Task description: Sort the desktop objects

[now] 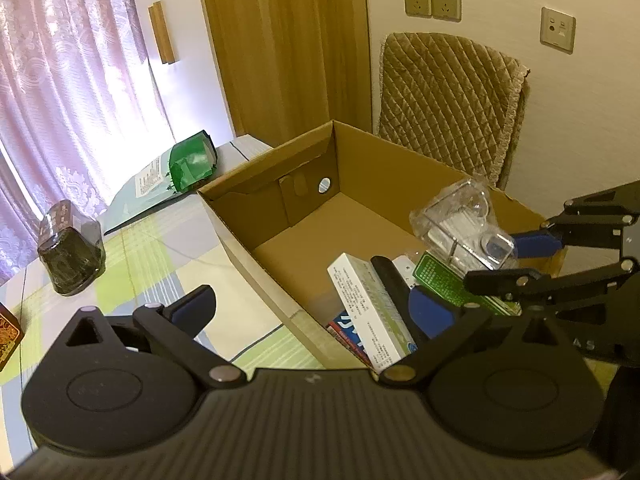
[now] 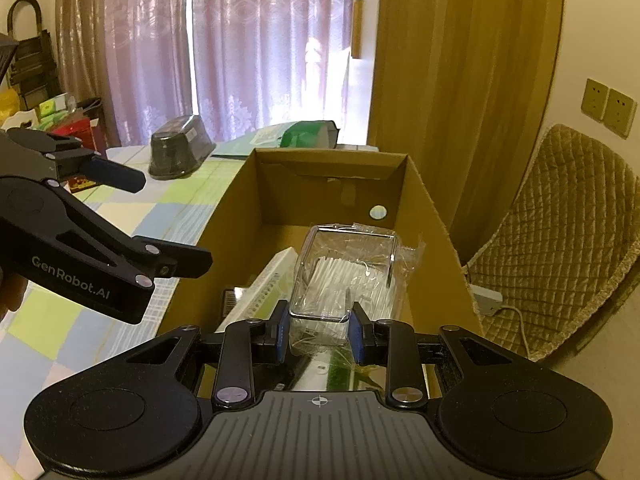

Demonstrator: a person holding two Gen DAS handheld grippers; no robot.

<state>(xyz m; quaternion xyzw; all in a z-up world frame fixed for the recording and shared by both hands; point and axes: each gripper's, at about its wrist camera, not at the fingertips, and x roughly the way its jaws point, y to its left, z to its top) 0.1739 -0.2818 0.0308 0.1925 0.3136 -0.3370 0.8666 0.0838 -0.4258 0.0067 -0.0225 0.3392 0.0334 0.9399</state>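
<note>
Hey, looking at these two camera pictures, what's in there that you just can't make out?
- Print on the white carton, left wrist view: too small to read.
- Things at the near end of the cardboard box, right wrist view: hidden behind the right gripper and the clear plastic case it holds.
- Red-patterned box, left wrist view: cut off by the picture edge.
- Contents of the dark wrapped container: wrap too dark.

Cardboard box on table; chair behind box; jar left of box.

"GenRobot.AI" in pale letters on the left gripper body (right wrist view), box print too small to read
</note>
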